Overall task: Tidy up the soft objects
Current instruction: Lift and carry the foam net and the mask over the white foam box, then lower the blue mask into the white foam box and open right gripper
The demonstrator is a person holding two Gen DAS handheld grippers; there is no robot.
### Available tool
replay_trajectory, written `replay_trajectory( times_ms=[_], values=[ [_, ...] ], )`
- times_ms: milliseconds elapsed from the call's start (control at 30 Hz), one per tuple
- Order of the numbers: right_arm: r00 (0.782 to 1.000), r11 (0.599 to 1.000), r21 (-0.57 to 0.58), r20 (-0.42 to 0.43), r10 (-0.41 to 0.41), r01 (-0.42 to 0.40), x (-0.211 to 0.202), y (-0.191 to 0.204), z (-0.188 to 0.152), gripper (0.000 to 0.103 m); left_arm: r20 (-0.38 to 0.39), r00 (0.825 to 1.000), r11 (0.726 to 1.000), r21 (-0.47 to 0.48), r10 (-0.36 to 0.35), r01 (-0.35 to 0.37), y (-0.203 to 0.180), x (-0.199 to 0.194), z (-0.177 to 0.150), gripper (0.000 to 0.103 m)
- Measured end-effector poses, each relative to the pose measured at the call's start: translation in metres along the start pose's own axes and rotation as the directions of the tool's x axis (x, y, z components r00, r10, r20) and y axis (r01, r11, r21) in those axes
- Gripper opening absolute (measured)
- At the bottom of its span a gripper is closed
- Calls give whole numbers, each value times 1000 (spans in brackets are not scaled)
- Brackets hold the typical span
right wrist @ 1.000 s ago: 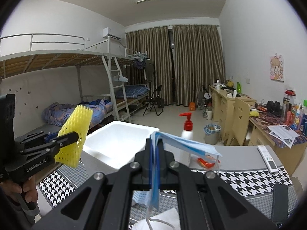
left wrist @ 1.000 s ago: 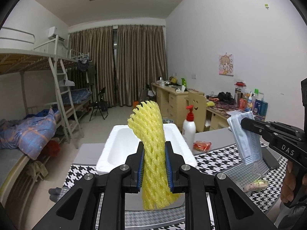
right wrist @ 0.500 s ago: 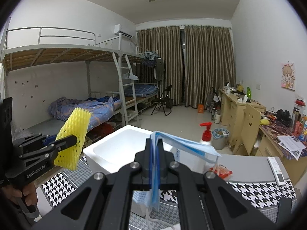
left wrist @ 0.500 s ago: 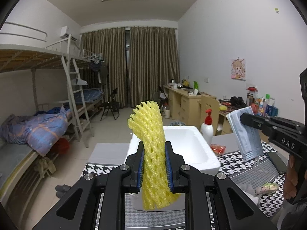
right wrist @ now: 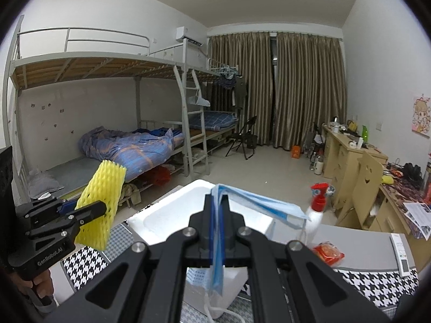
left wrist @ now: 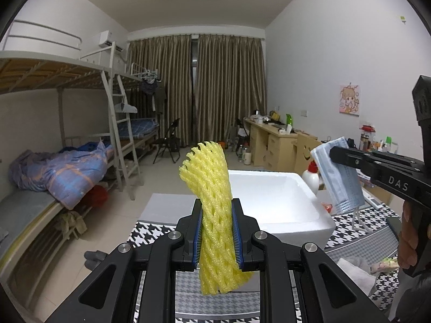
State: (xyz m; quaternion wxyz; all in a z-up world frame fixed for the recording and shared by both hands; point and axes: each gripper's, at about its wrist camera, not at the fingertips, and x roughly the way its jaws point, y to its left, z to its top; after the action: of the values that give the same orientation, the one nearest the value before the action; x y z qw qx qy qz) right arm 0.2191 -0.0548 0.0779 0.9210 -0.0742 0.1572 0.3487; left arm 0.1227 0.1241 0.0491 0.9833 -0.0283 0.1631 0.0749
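My left gripper (left wrist: 216, 231) is shut on a yellow foam net sleeve (left wrist: 212, 210), held upright in the air in front of a white foam box (left wrist: 293, 220). It also shows at the left of the right wrist view (right wrist: 91, 210), with the sleeve (right wrist: 103, 202) left of the box (right wrist: 167, 215). My right gripper (right wrist: 216, 215) is shut on a blue face mask (right wrist: 256, 206) whose ear loops hang down. In the left wrist view the right gripper (left wrist: 334, 154) holds the mask (left wrist: 339, 177) above the box's right edge.
The box stands on a table with a houndstooth cloth (left wrist: 358, 231). A white pump bottle with a red top (right wrist: 316, 215), a red snack packet (right wrist: 328, 253) and a remote (right wrist: 401, 253) lie right of the box. A tissue (left wrist: 355, 271) lies near the front right.
Both grippers have risen and swung left with their loads; the box now sits lower and further right in the views. Neither grip has changed.
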Motion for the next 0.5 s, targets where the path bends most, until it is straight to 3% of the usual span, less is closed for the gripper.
replay_trajectory(
  times_ms=[500],
  values=[
    [994,999,24,-99,41,-39,38,4,-1,6,-9,1000,999,-22,28,-28,12,0,-6,21]
  ],
)
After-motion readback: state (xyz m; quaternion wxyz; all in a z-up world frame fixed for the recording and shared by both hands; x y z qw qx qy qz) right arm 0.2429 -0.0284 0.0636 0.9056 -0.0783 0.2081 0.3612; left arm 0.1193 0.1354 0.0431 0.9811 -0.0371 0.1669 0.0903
